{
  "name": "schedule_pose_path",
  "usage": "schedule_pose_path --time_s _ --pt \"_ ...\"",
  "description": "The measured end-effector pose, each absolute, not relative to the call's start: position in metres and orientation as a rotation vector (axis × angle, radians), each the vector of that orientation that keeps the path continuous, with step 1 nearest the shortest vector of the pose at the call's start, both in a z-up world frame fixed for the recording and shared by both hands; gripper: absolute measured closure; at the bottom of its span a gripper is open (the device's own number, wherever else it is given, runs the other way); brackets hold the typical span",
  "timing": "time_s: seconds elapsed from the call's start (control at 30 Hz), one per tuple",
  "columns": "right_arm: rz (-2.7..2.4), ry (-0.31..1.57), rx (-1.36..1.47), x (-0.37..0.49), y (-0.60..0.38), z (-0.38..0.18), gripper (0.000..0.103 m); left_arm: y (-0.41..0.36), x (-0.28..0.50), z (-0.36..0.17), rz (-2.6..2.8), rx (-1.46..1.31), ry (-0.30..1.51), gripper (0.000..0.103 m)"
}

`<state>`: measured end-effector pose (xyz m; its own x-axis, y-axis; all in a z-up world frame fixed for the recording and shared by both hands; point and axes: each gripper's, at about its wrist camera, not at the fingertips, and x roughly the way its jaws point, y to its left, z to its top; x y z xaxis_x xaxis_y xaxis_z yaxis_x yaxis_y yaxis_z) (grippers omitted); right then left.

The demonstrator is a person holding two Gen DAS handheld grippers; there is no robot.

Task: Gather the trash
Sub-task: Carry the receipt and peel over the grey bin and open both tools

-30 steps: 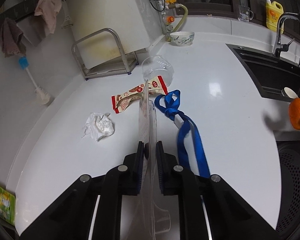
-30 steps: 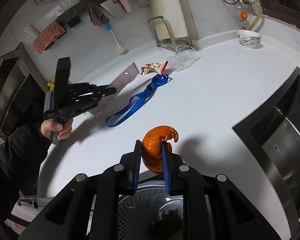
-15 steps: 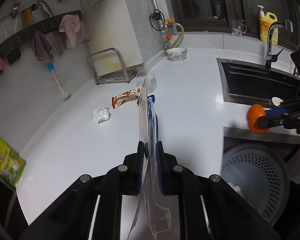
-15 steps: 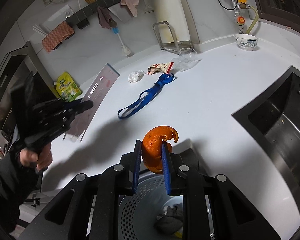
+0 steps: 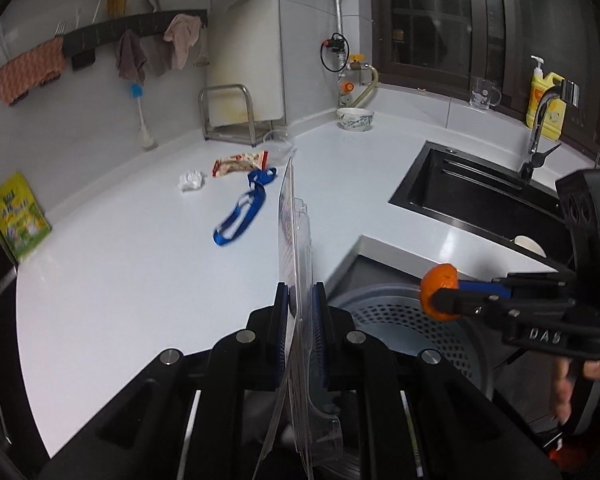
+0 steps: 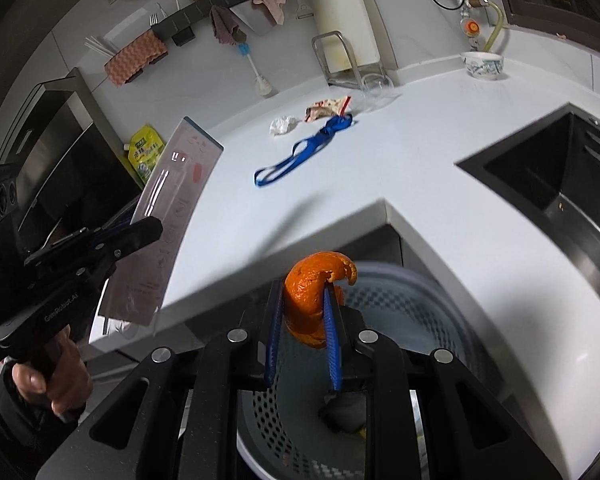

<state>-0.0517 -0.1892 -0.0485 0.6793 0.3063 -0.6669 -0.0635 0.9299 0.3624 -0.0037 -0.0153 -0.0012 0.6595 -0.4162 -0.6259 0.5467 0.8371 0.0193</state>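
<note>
Clamped edge-on between the pads of the left gripper point(image 5: 300, 308): a clear blister pack point(image 5: 294, 240) with its printed card, kept upright, probably so that the long sheet clears the white countertop point(image 5: 140, 260) on the way to the perforated trash bin point(image 5: 400, 320). Pinched in the right gripper point(image 6: 302, 312), fingers clenched on it: a curl of orange peel point(image 6: 308, 292), poised directly over the bin's open mouth, apparently so that a simple release drops it inside. Visible already at the bottom of the bin: something dark, not identifiable. Still lying on the counter, well apart from both grippers: a blue strap point(image 5: 240, 216), a crumpled tissue point(image 5: 191, 180), a snack wrapper point(image 5: 238, 163) and, just beyond it near the metal rack, a clear plastic cup point(image 5: 278, 140). Judging from that, roughly mid-task, with two pieces in hand and four left to fetch. Compared with a second ago: left gripper no longer low over the strap and wrapper but drawn back off the counter's edge, with the bin and the other gripper now in its view; same tight hold on the blister pack. Right gripper unchanged in grip, peel not yet let go, only shifted a little over the bin, with more of the basket showing beneath it.
</note>
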Motion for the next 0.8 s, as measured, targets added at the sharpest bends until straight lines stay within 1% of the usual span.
schedule_pose_path --time_s 0.33,0.53,0.8 --pt "0.137 0.811 0.287 -0.086 -0.194 -0.071 0.084 -0.03 -0.026 -0.035 -0.431 0.113 0.75 0.09" --pt "0.121 0.824 0.312 -0.09 -0.197 -0.083 0.084 -0.033 -0.026 -0.059 -0.366 0.086 0.829 0.09" --pt "0.114 0.851 0.314 -0.088 -0.194 -0.099 0.084 -0.043 -0.028 -0.077 -0.342 0.107 0.881 0.09"
